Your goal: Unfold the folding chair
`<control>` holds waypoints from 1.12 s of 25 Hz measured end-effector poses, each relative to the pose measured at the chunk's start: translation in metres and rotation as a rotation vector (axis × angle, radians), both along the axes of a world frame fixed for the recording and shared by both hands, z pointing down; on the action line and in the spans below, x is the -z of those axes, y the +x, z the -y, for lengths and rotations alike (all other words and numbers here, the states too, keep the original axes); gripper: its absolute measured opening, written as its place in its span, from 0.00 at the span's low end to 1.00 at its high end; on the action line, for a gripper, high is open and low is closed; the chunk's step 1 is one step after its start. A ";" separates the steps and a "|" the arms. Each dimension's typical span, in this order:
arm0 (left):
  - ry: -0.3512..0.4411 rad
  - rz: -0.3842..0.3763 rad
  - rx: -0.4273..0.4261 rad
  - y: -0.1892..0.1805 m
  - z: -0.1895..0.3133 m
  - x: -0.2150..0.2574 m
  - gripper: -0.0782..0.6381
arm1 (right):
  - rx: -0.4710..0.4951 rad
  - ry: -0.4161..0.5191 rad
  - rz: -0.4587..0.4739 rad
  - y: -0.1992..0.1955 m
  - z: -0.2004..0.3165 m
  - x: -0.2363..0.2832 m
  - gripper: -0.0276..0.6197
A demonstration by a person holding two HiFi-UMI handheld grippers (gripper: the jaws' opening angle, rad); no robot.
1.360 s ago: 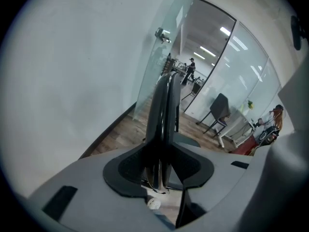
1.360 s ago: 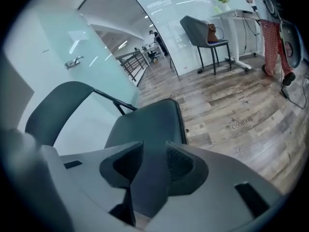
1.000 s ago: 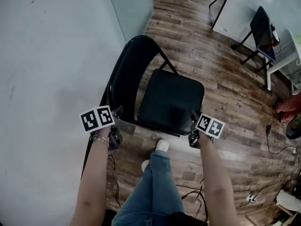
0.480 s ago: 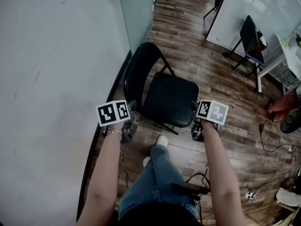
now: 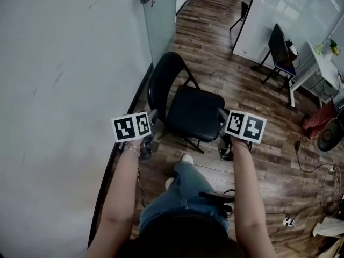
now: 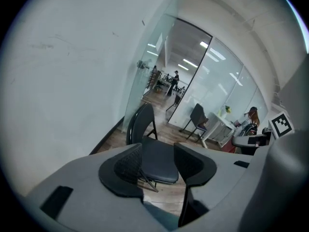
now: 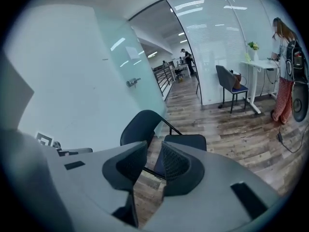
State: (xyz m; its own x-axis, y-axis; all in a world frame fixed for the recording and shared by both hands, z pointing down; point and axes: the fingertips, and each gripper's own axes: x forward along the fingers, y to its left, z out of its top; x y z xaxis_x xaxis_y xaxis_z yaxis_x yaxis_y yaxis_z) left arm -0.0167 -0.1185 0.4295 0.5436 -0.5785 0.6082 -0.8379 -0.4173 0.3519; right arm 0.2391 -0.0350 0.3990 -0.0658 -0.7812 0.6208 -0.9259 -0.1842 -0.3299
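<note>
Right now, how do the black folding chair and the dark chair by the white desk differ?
The black folding chair stands beside the wall; the dark chair by the white desk stands farther, by glass. The folding chair's seat is black, the dark chair's blue. Both stand upright.

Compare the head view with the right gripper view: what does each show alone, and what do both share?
Head view only: the person's jeans and white shoe. Right gripper view only: the jaws of the right gripper, closing on nothing, and a person standing at the white desk. Both: the unfolded folding chair on the wood floor.
</note>
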 end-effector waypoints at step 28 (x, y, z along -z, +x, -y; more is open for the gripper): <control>0.979 0.040 -0.016 0.039 -0.030 0.234 0.11 | 0.247 0.807 -0.590 0.007 -0.032 0.221 0.04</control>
